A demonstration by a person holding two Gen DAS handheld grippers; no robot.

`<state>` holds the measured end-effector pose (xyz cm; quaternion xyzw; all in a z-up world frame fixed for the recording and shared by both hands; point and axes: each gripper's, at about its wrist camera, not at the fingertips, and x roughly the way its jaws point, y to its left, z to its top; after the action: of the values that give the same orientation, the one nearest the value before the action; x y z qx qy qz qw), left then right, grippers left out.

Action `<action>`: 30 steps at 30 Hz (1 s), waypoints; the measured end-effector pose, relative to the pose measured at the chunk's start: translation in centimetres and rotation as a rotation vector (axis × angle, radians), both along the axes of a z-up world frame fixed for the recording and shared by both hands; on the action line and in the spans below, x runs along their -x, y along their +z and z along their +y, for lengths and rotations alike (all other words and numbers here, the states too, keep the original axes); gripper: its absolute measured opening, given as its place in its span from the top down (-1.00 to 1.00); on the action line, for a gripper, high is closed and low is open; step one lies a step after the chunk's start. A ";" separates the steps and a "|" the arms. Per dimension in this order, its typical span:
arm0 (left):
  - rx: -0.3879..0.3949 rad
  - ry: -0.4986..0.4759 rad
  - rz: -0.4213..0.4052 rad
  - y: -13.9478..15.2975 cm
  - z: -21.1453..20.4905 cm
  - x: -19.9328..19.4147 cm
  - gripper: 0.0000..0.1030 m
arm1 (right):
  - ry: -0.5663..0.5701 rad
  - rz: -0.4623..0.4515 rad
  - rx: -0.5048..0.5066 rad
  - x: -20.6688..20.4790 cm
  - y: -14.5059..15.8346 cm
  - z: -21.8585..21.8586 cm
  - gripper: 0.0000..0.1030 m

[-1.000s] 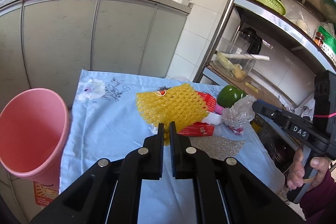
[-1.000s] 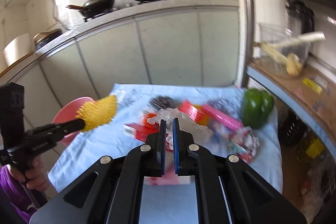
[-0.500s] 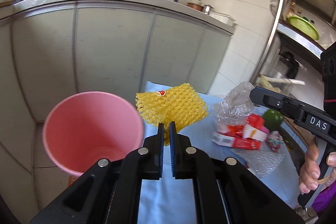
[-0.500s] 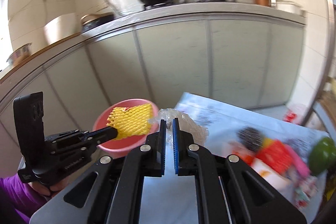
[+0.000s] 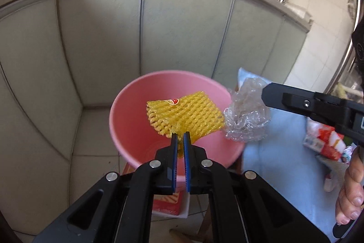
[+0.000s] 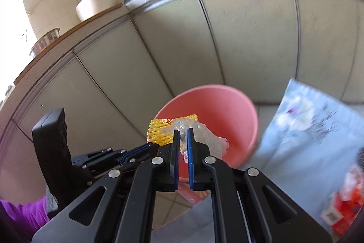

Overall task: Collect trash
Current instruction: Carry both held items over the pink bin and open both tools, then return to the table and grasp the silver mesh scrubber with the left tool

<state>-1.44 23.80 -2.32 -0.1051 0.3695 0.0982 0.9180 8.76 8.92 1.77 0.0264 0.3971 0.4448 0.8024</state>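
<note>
My left gripper (image 5: 180, 137) is shut on a yellow foam net (image 5: 184, 115) and holds it over the open pink bin (image 5: 127, 120). My right gripper (image 6: 183, 132) is shut on a crumpled clear plastic wrapper (image 6: 209, 138); in the left wrist view the wrapper (image 5: 245, 120) hangs at the bin's right rim, beside the net. In the right wrist view the net (image 6: 163, 131) and the pink bin (image 6: 227, 106) lie just beyond my fingers, with the left gripper (image 6: 150, 147) at lower left.
The table with a light blue cloth (image 5: 277, 152) stands right of the bin, with red and white packets (image 5: 325, 140) on it. Grey cabinet doors (image 5: 182, 26) rise behind the bin. A red and white box (image 5: 168, 204) lies on the floor under the bin.
Both grippers have swung left from the table to the pink bin, carrying the net and the wrapper. The bin now sits centred under the net.
</note>
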 end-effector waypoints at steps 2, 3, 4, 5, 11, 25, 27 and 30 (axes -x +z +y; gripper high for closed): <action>-0.004 0.005 0.027 -0.7 0.3 -0.3 0.91 | -0.001 0.036 0.011 -0.6 -1.0 0.7 0.88; -0.005 0.005 0.045 -1.1 0.5 -0.5 0.91 | -0.002 0.047 0.019 -0.9 -1.5 1.0 0.88; -0.008 0.006 0.056 -1.4 0.5 -0.7 0.91 | -0.008 0.054 0.033 -1.2 -2.0 1.3 0.88; -0.011 0.007 0.066 -1.7 0.5 -0.9 0.91 | -0.011 0.057 0.043 -1.4 -2.5 1.6 0.88; -0.014 0.002 0.118 -3.0 0.6 -2.0 0.89 | -0.034 0.067 0.102 -1.8 -4.3 2.8 0.87; 0.058 0.010 0.088 -2.2 0.6 -1.2 0.47 | -0.077 0.101 0.131 -0.5 -5.1 1.1 0.31; 0.064 -0.006 0.062 -1.3 0.2 -0.9 0.47 | -0.087 0.072 0.128 0.2 -4.4 0.2 0.31; 0.085 -0.048 0.017 0.1 -0.9 -0.8 0.45 | -0.109 0.032 0.119 1.4 -3.4 -1.9 0.30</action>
<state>-0.68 22.92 -2.21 -0.1343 0.3835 0.0614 0.9117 7.32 6.98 -1.63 0.0075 0.4336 0.3755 0.8191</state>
